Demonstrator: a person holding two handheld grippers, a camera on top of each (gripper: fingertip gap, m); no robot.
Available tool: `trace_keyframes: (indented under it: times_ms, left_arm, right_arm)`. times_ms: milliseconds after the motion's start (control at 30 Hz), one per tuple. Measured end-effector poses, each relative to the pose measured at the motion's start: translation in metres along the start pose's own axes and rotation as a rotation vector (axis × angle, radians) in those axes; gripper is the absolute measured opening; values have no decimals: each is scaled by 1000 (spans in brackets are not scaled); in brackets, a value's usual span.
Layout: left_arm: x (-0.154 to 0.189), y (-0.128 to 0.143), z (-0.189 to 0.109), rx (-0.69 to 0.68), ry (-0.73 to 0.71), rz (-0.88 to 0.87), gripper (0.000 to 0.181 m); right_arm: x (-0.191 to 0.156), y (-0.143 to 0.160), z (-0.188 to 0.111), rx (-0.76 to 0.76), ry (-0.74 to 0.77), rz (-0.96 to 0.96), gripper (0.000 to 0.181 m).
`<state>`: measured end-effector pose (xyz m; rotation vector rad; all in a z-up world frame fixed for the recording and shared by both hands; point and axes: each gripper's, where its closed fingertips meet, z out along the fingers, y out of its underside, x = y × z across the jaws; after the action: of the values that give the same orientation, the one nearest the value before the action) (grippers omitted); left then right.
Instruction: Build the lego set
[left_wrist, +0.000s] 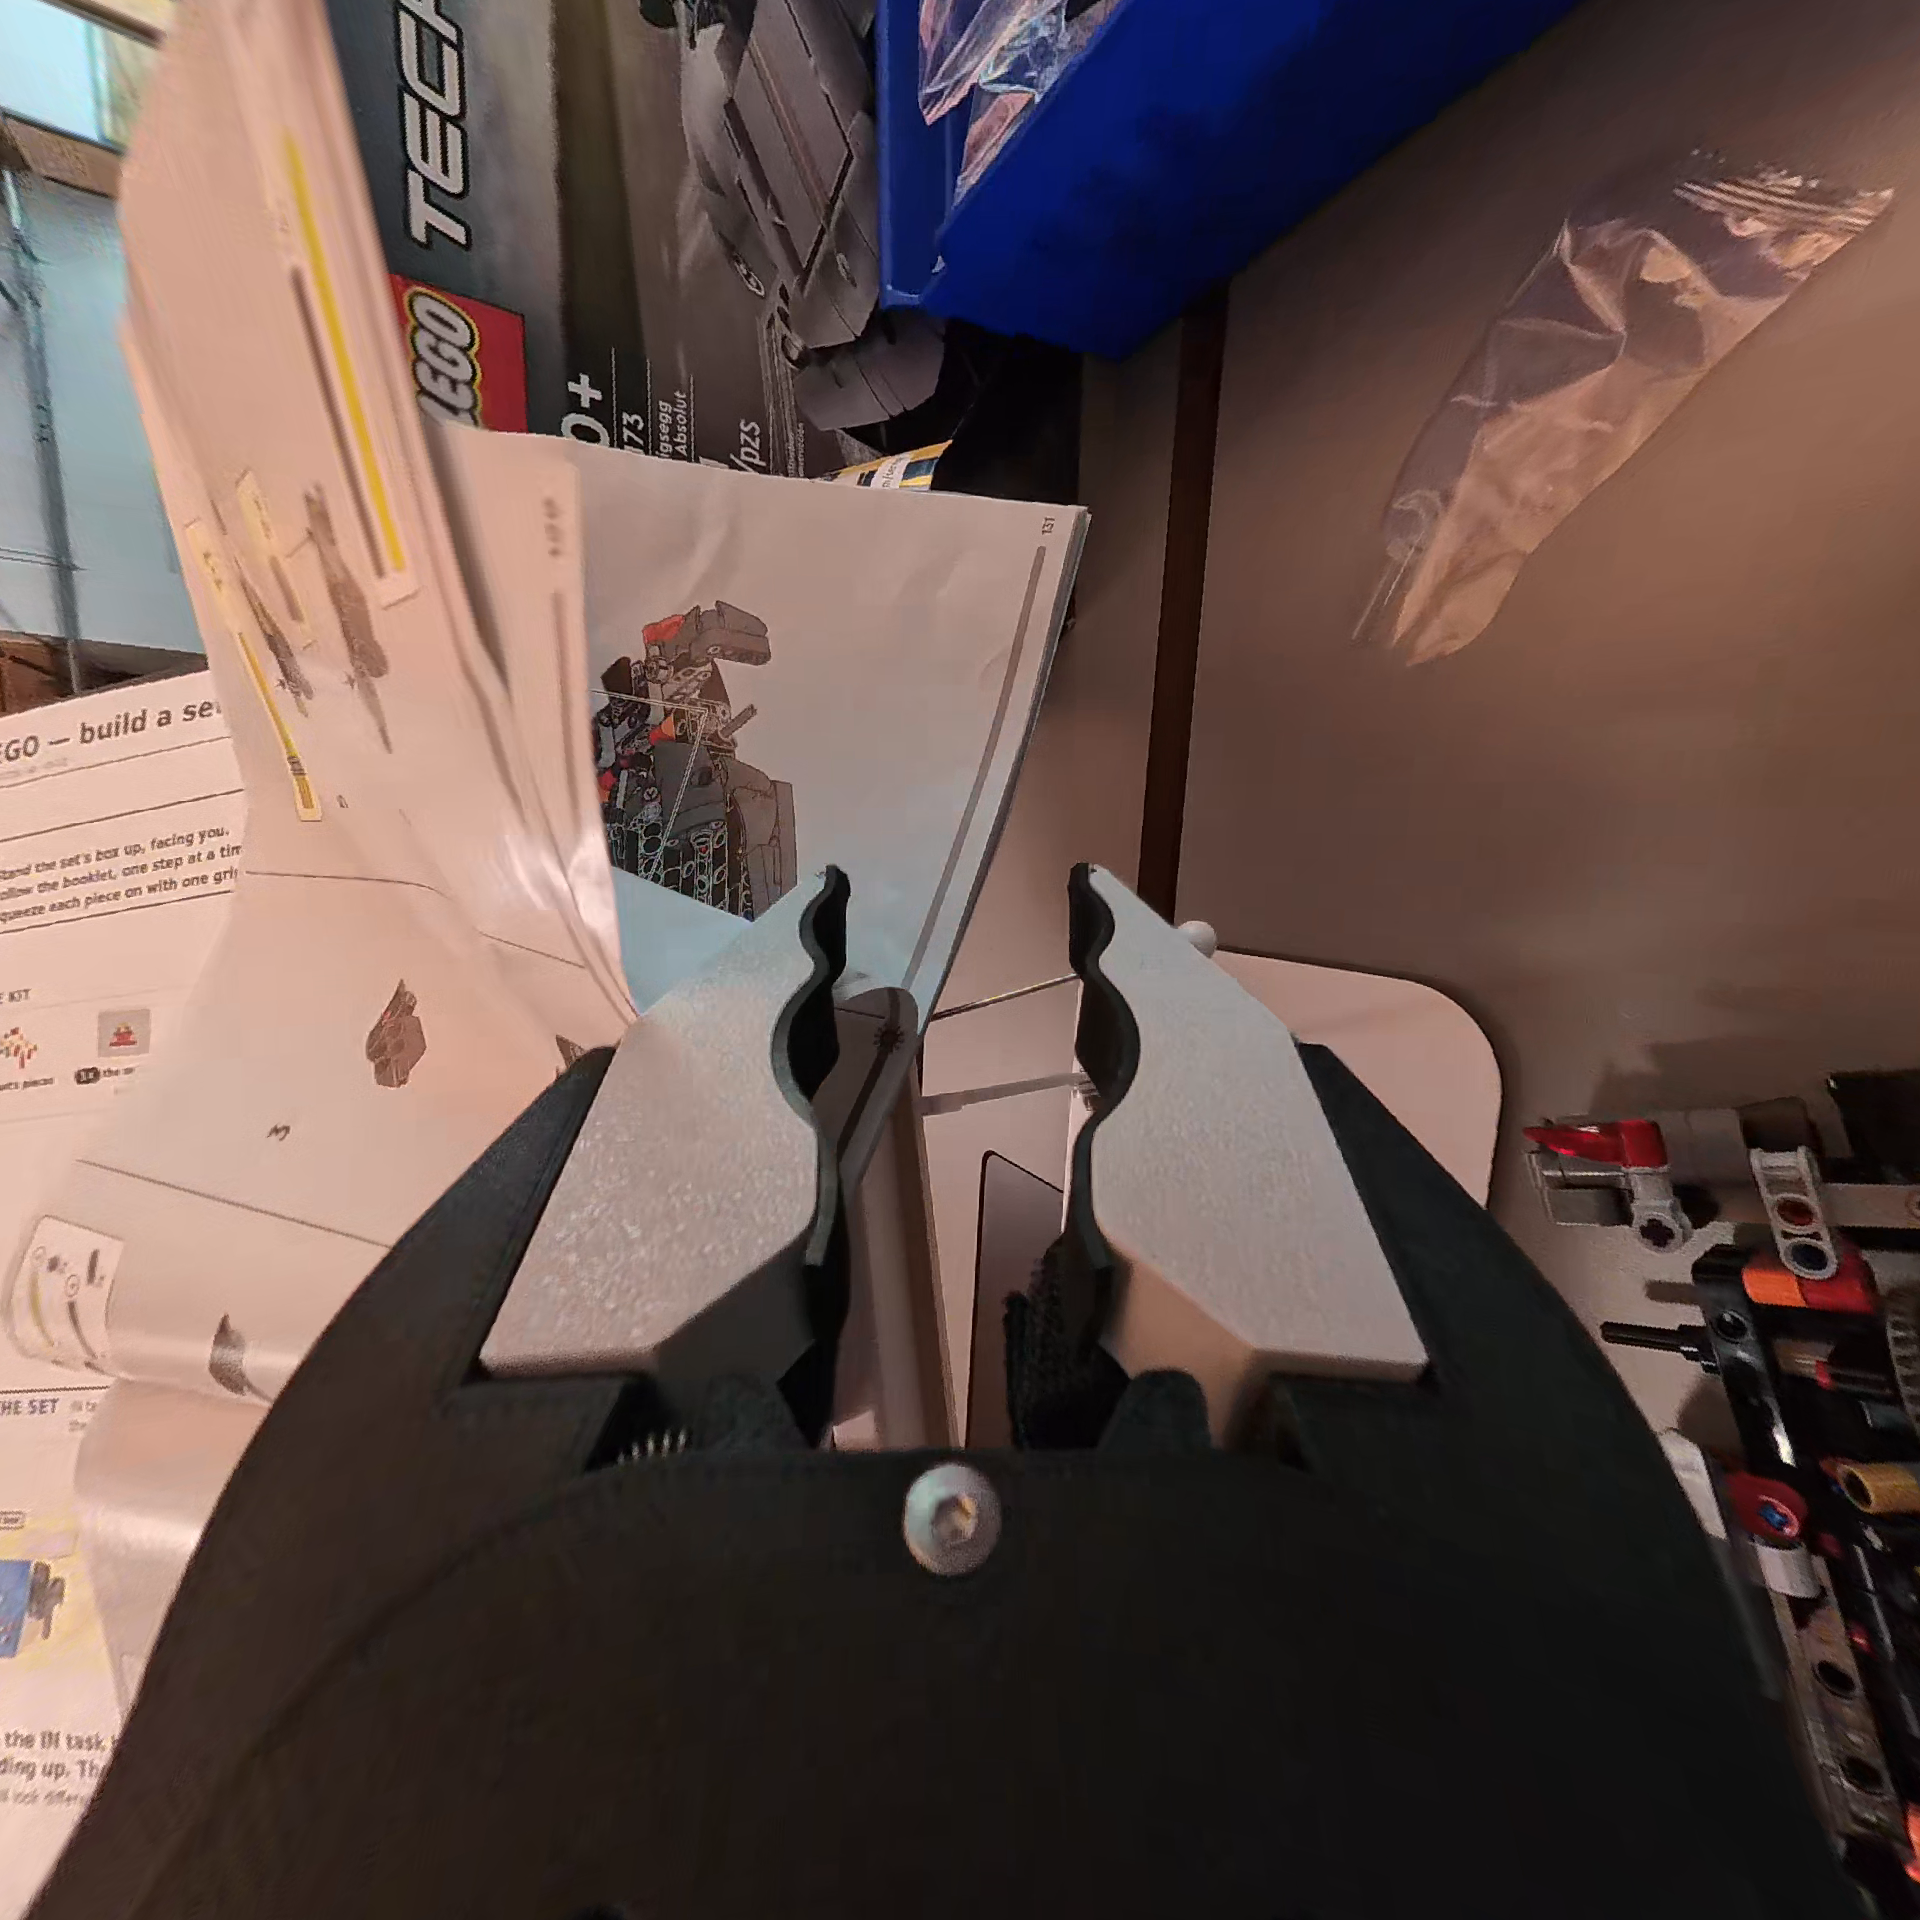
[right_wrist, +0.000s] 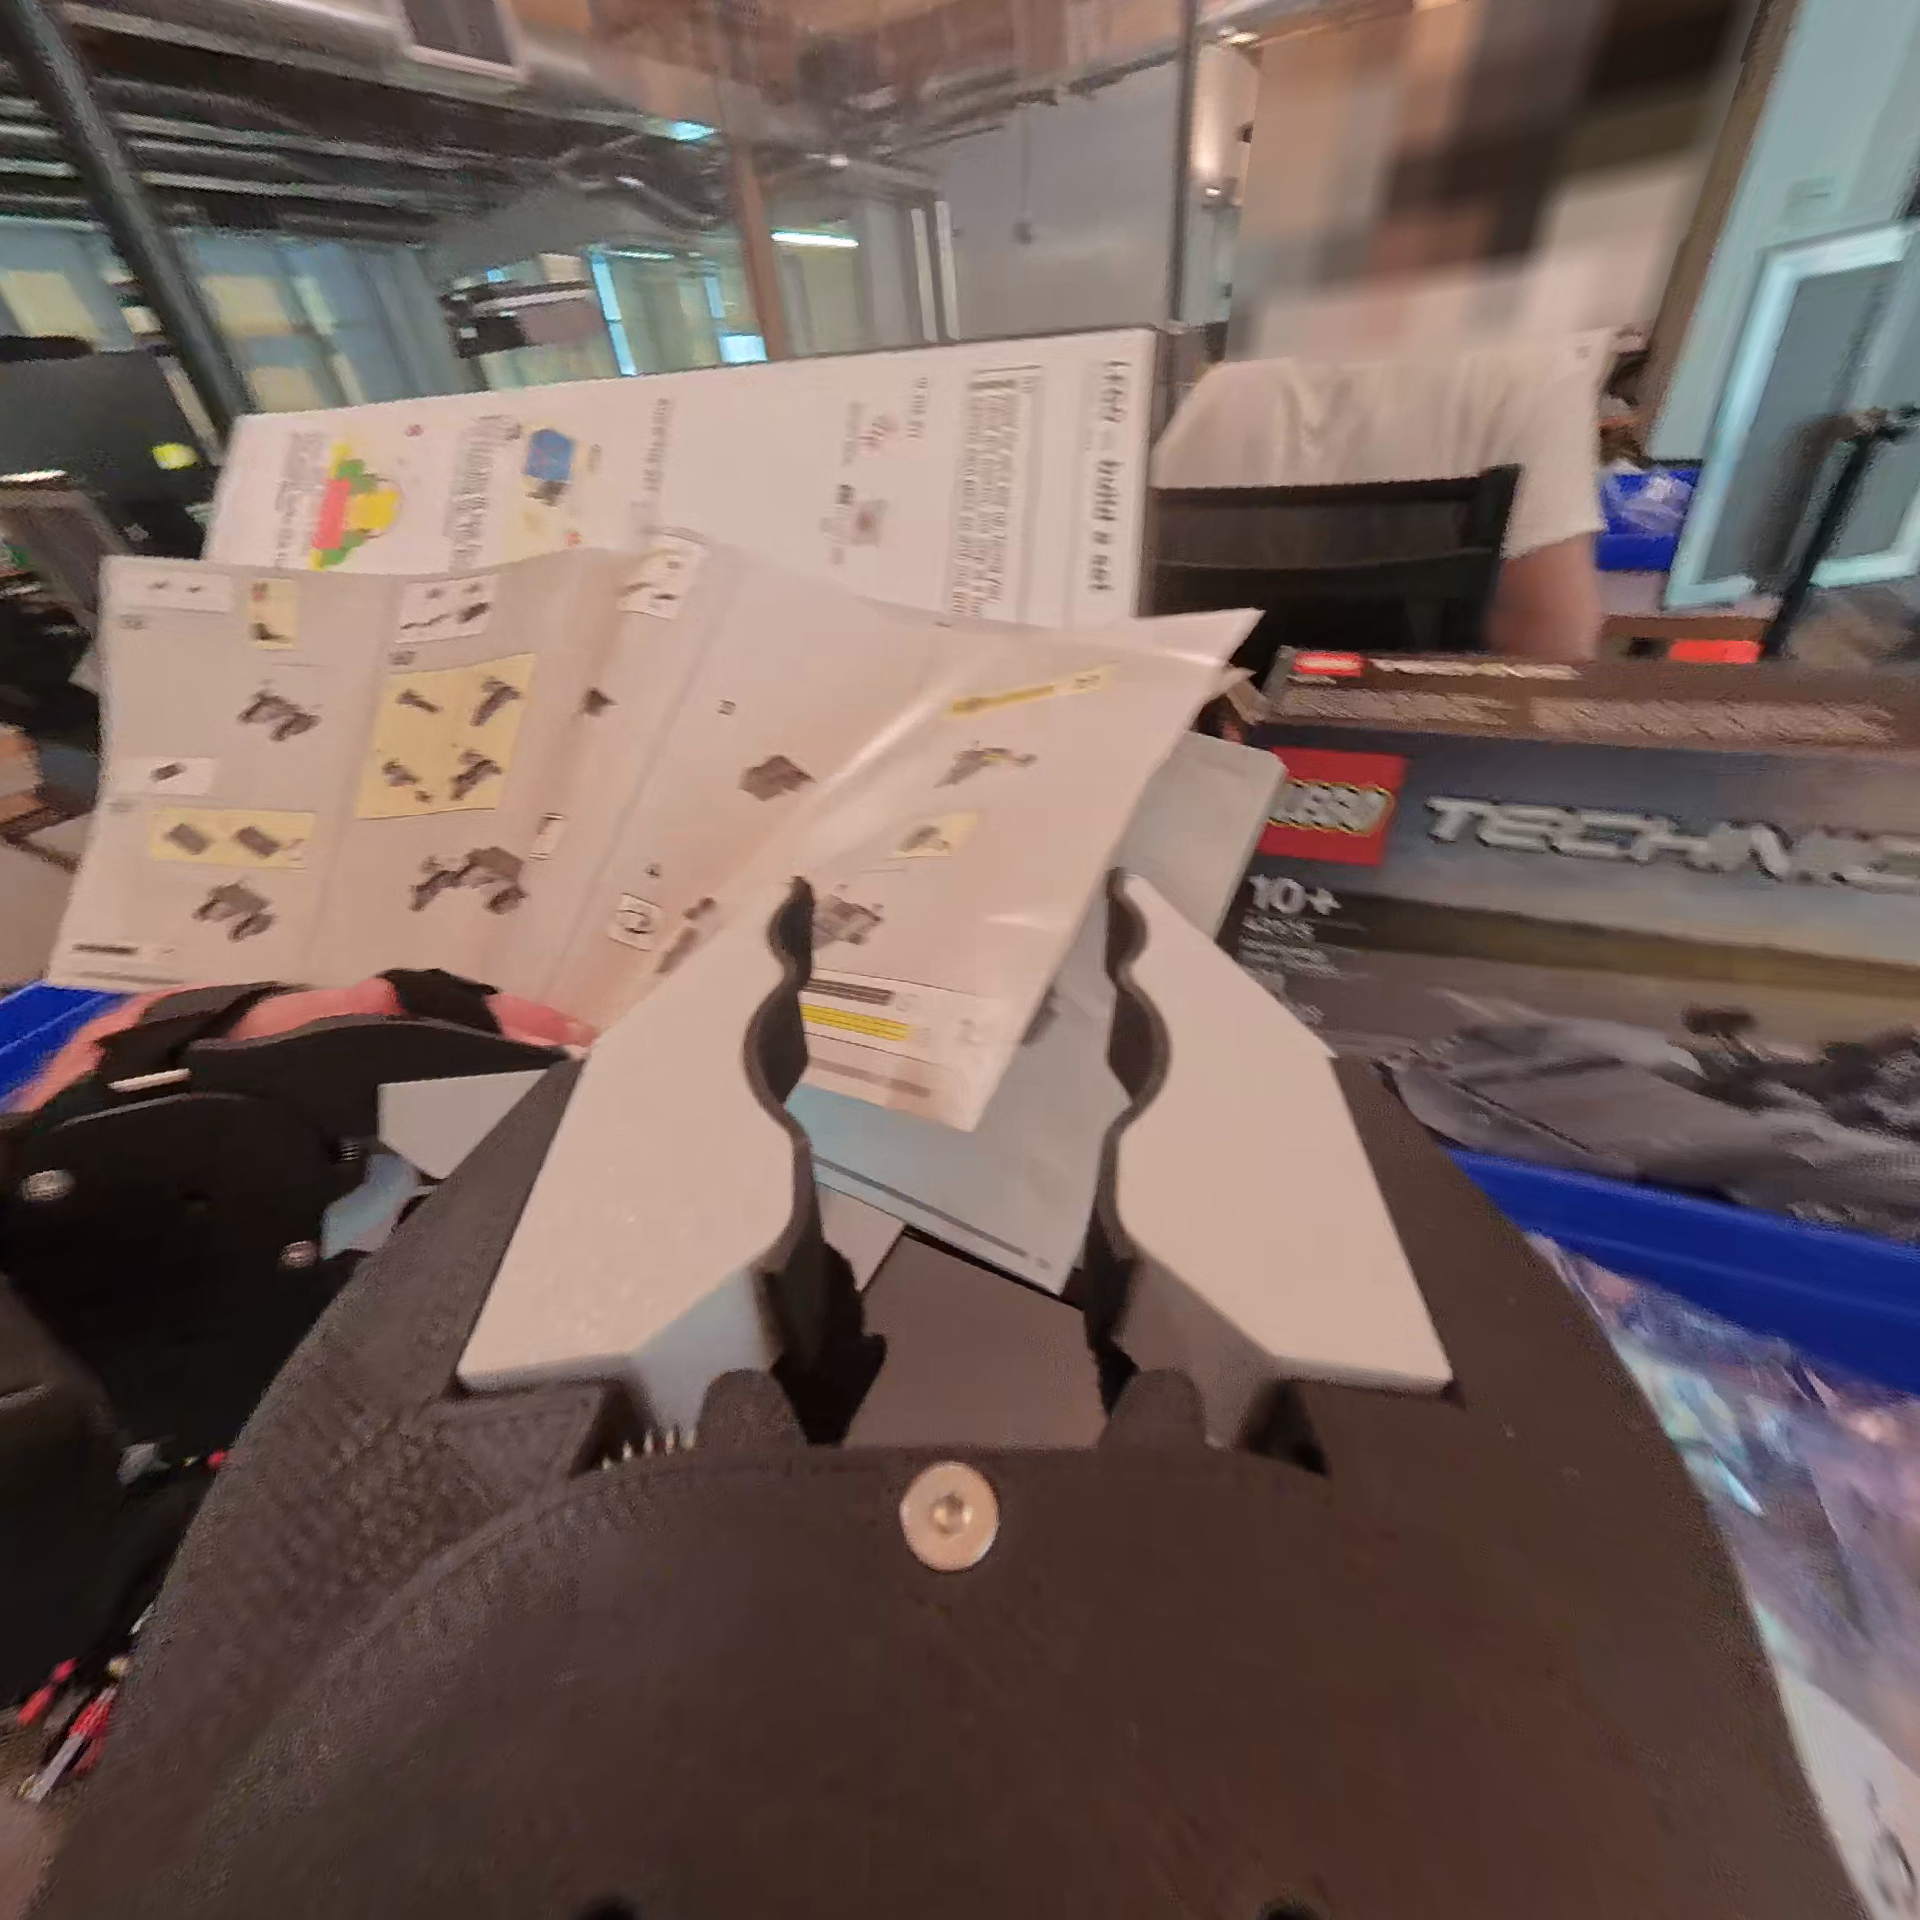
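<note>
Our left gripper (left_wrist: 958, 894) stands open at the instruction booklet (left_wrist: 810, 665), page edge touching its left finger — the nearer hand. The right gripper (right_wrist: 958, 914), also open, faces the fanned pages; the half-built model (left_wrist: 1787, 1351) lies off right.

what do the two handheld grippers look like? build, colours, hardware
Left gripper and right gripper match: textured black printed bodies, two pale grey wedge fingers lined with wavy black pads, a silver hex screw centred, small spring at the left finger base.
</note>
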<state>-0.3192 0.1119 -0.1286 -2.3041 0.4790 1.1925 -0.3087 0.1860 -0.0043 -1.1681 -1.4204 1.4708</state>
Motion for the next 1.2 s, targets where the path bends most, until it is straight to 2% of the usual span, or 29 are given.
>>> trace_keyframes:
  times_ms: [33, 67, 167, 233, 300, 433, 633, 800, 933, 1100, 1200]
  left_arm:
    - [0, 0, 0, -1, -3, -1, 41]
    - [-1, 0, 0, -1, -4, 0, 41]
    - [-1, 0, 1, -6, -7, 3, 41]
    - [-1, -1, 1, -6, -8, 7, 41]
    - [0, 0, 1, -13, -8, 11, 41]
    - [1, 0, 1, -19, -5, 18, 41]
    - [3, -4, 2, -18, -4, 25, 41]
    - [5, -7, -1, -6, -20, 34, 42]
    - [6, -10, -15, 37, -55, 11, 42]
    - [8, 3, -52, 92, -112, -54, 42]
    - [11, 30, -85, 113, -126, -136, 40]
  right_arm:
    - [10, 5, -4, -4, 33, 29, 66]
    - [16, 11, -6, -11, 29, 81, 69]
    - [10, 36, -6, -79, -84, 222, 62]
    - [3, 49, -4, -112, -124, 230, 48]
    - [-4, 46, -5, -82, -148, 207, 28]
    - [-8, 30, -11, -16, -122, 123, 0]
    - [-25, 9, -14, -13, -79, -51, 0]
    - [-56, -10, -15, -6, -87, -165, 0]
    - [-92, -24, -15, 13, -141, -232, 0]
    - [-156, -27, -6, 2, -246, -340, 0]
    - [-184, -23, 1, -6, -310, -355, 0]
